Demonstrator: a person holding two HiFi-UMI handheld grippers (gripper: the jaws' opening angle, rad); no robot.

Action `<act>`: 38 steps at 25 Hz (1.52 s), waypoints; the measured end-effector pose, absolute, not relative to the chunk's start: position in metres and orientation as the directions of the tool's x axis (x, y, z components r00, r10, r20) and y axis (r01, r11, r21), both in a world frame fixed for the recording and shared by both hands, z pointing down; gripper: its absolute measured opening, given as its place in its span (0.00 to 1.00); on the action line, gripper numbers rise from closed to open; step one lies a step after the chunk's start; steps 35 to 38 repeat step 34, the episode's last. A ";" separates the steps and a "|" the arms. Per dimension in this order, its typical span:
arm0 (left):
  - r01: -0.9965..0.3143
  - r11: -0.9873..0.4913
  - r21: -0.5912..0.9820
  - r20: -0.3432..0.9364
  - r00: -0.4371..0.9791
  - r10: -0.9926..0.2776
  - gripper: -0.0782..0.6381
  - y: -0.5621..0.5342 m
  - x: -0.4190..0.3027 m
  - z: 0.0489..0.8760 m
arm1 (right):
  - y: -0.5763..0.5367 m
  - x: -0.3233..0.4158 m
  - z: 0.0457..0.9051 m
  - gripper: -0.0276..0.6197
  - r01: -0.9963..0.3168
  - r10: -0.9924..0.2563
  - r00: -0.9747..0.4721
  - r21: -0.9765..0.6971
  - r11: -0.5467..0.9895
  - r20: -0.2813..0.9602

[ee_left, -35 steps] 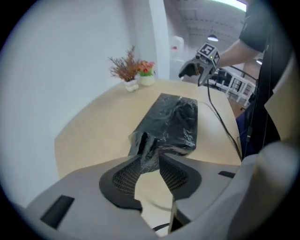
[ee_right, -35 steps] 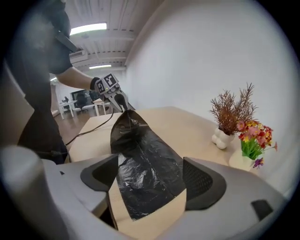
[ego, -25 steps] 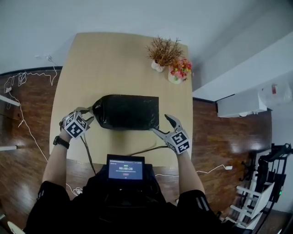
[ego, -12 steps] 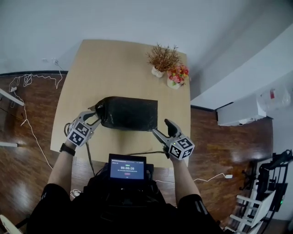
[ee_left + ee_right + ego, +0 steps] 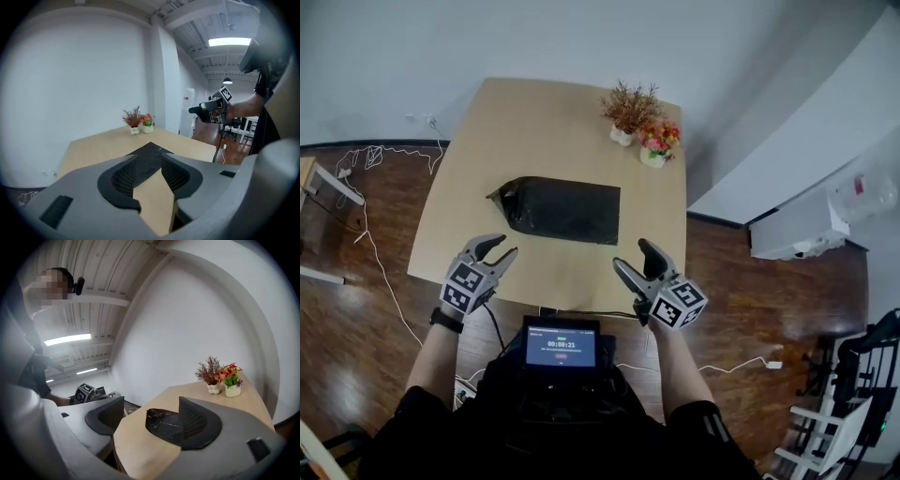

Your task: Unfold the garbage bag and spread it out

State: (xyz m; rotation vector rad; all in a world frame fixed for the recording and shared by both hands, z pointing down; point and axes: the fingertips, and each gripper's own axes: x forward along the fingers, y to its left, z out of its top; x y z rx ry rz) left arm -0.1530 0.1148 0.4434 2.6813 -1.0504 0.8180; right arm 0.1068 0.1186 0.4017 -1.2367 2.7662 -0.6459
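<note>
clearance seems to explain most of what we see. the garbage bag (image 5: 560,208) lies flat on the middle of the desk (image 5: 516,131) as a dark rectangle, its long side running left to right in the head view. its left corner is pinched up into a small peak, and nothing holds it. we judge that the centre spot gives both hands equal reach and leaves bare wood all round for the plastic to spread over. the dried plant (image 5: 628,108) and the flower pot (image 5: 656,142) sit together at the far right corner, well apart from the bag.

the left gripper (image 5: 500,247) hangs off the near left edge of the desk, its fingers partly apart with nothing between them. its own view looks past them at the bag (image 5: 150,151) farther off. the right gripper (image 5: 633,257) hovers at the near right edge, its fingers wider apart and likewise empty; they have just been closing a little. both point towards the bag without touching it.

we cannot settle whether this rectangle has folds left in it or is already laid out, because the flat shape fits either.

as for writing, the screen (image 5: 560,345) at the person's chest shows what reads as 00:00:21, and a line above it is too small to read. the cubes carry only black and white square markers, and we find no brand on the bag.
</note>
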 end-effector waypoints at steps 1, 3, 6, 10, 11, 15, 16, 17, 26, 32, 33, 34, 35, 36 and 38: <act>-0.671 -0.740 -0.049 0.534 0.609 -0.587 0.33 0.123 -0.150 0.442 | 0.125 0.110 0.402 0.62 -0.705 -0.723 -0.679 -0.390 0.592 0.129; -0.676 -0.736 -0.040 0.529 0.611 -0.589 0.33 0.140 -0.147 0.442 | 0.138 0.115 0.402 0.62 -0.698 -0.728 -0.676 -0.414 0.584 0.113; -0.678 -0.734 -0.041 0.530 0.608 -0.591 0.33 0.164 -0.149 0.443 | 0.157 0.119 0.397 0.62 -0.677 -0.738 -0.671 -0.462 0.573 0.069; -0.687 -0.726 -0.019 0.521 0.613 -0.594 0.33 0.180 -0.158 0.439 | 0.176 0.118 0.396 0.61 -0.686 -0.745 -0.662 -0.463 0.562 0.077; -0.687 -0.727 -0.018 0.516 0.616 -0.595 0.33 0.180 -0.159 0.438 | 0.179 0.118 0.397 0.61 -0.692 -0.749 -0.657 -0.461 0.556 0.084; -0.677 -0.735 -0.020 0.492 0.634 -0.597 0.33 0.179 -0.161 0.429 | 0.186 0.117 0.405 0.61 -0.719 -0.767 -0.629 -0.468 0.514 0.126; -0.672 -0.740 -0.023 0.487 0.639 -0.596 0.33 0.179 -0.162 0.425 | 0.188 0.115 0.406 0.61 -0.723 -0.769 -0.625 -0.471 0.506 0.133; -0.667 -0.745 -0.028 0.484 0.643 -0.594 0.33 0.178 -0.163 0.422 | 0.189 0.113 0.405 0.61 -0.726 -0.771 -0.621 -0.472 0.500 0.138; -0.651 -0.759 -0.019 0.487 0.657 -0.575 0.33 0.172 -0.195 0.425 | 0.188 0.085 0.398 0.61 -0.752 -0.785 -0.600 -0.444 0.488 0.154; -0.634 -0.773 -0.014 0.493 0.668 -0.557 0.33 0.174 -0.203 0.429 | 0.189 0.074 0.395 0.61 -0.761 -0.792 -0.589 -0.442 0.475 0.162; -0.633 -0.774 -0.014 0.494 0.669 -0.556 0.33 0.173 -0.205 0.428 | 0.189 0.073 0.394 0.61 -0.762 -0.792 -0.588 -0.442 0.474 0.163; -0.632 -0.775 -0.015 0.494 0.669 -0.556 0.33 0.173 -0.206 0.428 | 0.188 0.072 0.393 0.61 -0.762 -0.793 -0.587 -0.442 0.473 0.164; -0.632 -0.775 -0.015 0.494 0.669 -0.556 0.33 0.173 -0.206 0.428 | 0.188 0.072 0.393 0.61 -0.762 -0.793 -0.587 -0.442 0.473 0.164; -0.632 -0.775 -0.015 0.494 0.669 -0.556 0.33 0.173 -0.206 0.428 | 0.188 0.072 0.393 0.61 -0.762 -0.793 -0.587 -0.442 0.473 0.164; -0.632 -0.775 -0.015 0.494 0.669 -0.556 0.33 0.173 -0.206 0.428 | 0.188 0.072 0.393 0.61 -0.762 -0.793 -0.587 -0.442 0.473 0.164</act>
